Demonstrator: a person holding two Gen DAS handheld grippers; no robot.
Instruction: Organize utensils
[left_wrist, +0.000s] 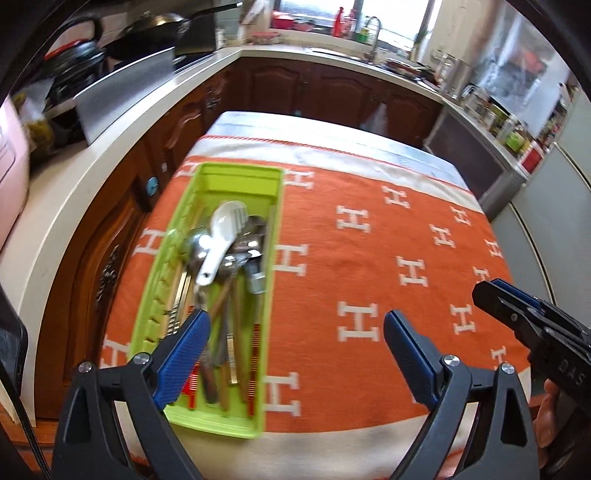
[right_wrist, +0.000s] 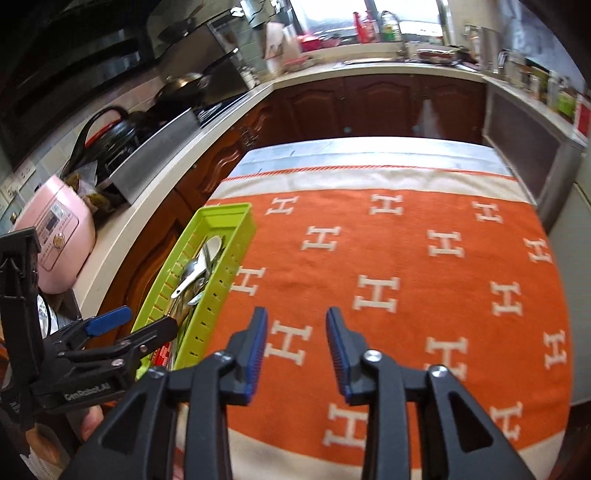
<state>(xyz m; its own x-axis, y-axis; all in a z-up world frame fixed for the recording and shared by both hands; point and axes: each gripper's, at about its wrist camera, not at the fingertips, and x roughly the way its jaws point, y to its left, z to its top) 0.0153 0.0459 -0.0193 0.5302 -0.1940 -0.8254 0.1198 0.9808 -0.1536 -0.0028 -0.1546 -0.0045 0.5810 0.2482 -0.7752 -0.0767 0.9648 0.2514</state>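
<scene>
A lime-green utensil tray (left_wrist: 207, 173) lies along the left side of a table covered with an orange cloth (left_wrist: 369, 240) with a white H pattern. In the tray are a white plastic spoon (left_wrist: 221, 236), metal spoons (left_wrist: 195, 243), wooden-handled pieces and red-banded chopsticks (left_wrist: 255, 354). My left gripper (left_wrist: 295, 317) hangs open above the tray's near end, its left finger over the handles and nothing between the pads. My right gripper (right_wrist: 295, 314) is open over bare cloth right of the tray (right_wrist: 229, 210), holding nothing. The left gripper (right_wrist: 146, 321) also shows at the tray's near end.
A white countertop runs along the left with a pink rice cooker (right_wrist: 55, 236), a black pot and a wok (left_wrist: 155, 26). Dark wooden cabinets (right_wrist: 369, 99) stand beyond the table's far edge. Jars line the right counter (left_wrist: 509, 125). A person's hand (left_wrist: 546, 417) holds the right gripper.
</scene>
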